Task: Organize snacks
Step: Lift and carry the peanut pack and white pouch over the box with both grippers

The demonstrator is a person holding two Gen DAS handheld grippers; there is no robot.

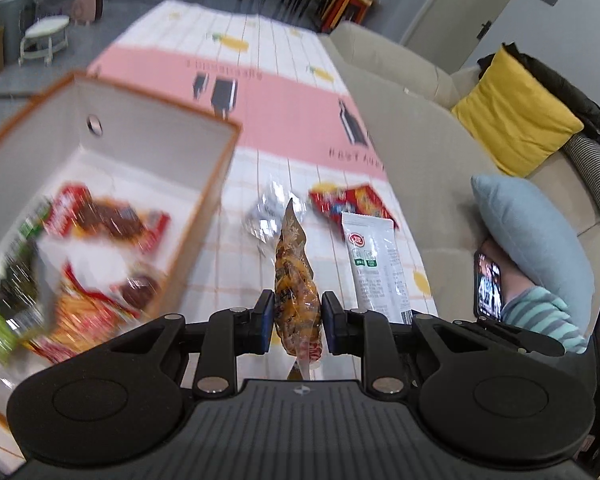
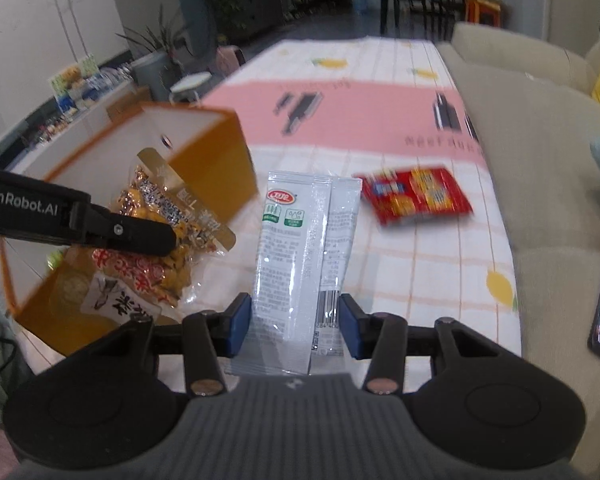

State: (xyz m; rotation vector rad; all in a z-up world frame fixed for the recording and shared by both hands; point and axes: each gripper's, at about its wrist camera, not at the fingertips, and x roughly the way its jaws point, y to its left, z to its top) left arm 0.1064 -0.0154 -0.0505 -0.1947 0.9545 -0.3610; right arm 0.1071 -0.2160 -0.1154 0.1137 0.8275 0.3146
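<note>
The step in hand looks like carrying a snack to the box: the left gripper (image 1: 296, 322) pinches a clear packet of yellow-orange snacks (image 1: 296, 288) between its blue pads, the packet standing upright and clear of the surface (image 1: 320, 128). The orange-rimmed box (image 1: 204, 120) sits just to that gripper's left, already holding several red and green packets (image 1: 100, 220). In the right wrist view the packet hangs at the box's near corner, not yet over the opening. The next move, as I judge it, calls for swinging the packet left over the rim and letting go once it is above the open box.

The right gripper (image 2: 296, 324) is spread, its pads on either side of the lower end of a white packet (image 2: 304, 240) that lies flat on the surface; whether the pads touch it I cannot tell. That grasp would need the fingers lowered and pressed together. A red packet (image 2: 416, 194) lies farther off to the right, and a crumpled silver wrapper (image 1: 268, 212) rests near the box.
</note>
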